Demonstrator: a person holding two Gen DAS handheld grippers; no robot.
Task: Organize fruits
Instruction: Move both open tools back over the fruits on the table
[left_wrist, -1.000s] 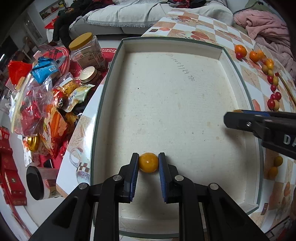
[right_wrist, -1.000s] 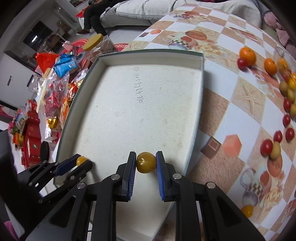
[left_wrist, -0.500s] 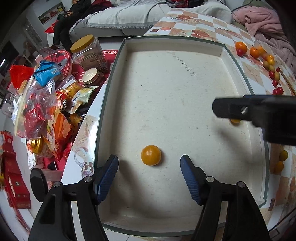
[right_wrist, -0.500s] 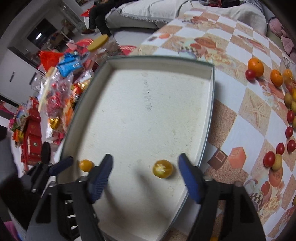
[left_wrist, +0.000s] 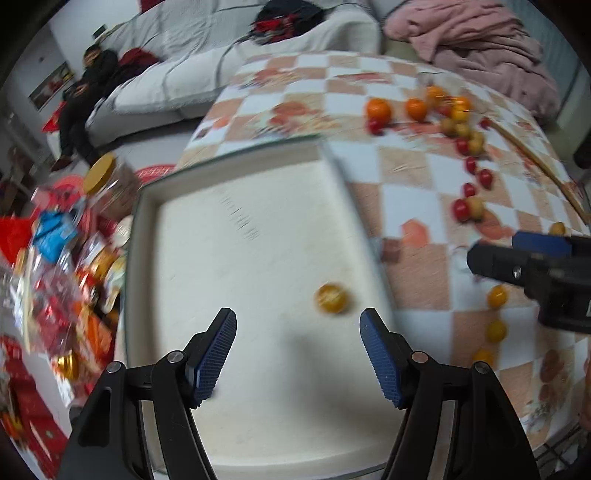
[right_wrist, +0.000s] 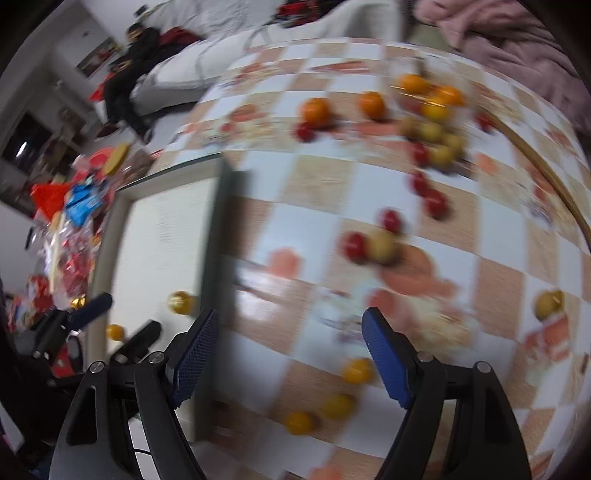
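A white tray (left_wrist: 236, 288) with a dark green rim lies on the checked tablecloth. One yellow fruit (left_wrist: 331, 298) rests inside it near the right wall. My left gripper (left_wrist: 298, 332) hangs open above the tray floor, holding nothing. In the right wrist view the tray (right_wrist: 159, 240) holds two yellow fruits (right_wrist: 180, 302) (right_wrist: 115, 331). My right gripper (right_wrist: 291, 339) stands open over the tablecloth, right of the tray wall and empty. Three loose yellow fruits (right_wrist: 338, 406) lie just below it. The picture is blurred by motion.
Oranges (right_wrist: 316, 110), red fruits (right_wrist: 354, 245) and pale yellow-green fruits (right_wrist: 439, 155) are scattered over the right of the table. Snack bags and a jar (left_wrist: 107, 184) crowd the floor left of the tray. A sofa and a seated person (left_wrist: 88, 92) are behind.
Both grippers opened and let go of their yellow fruits, which stay in the tray. Both hands then swung to the right and rose a little; the right one is now over the tablecloth.
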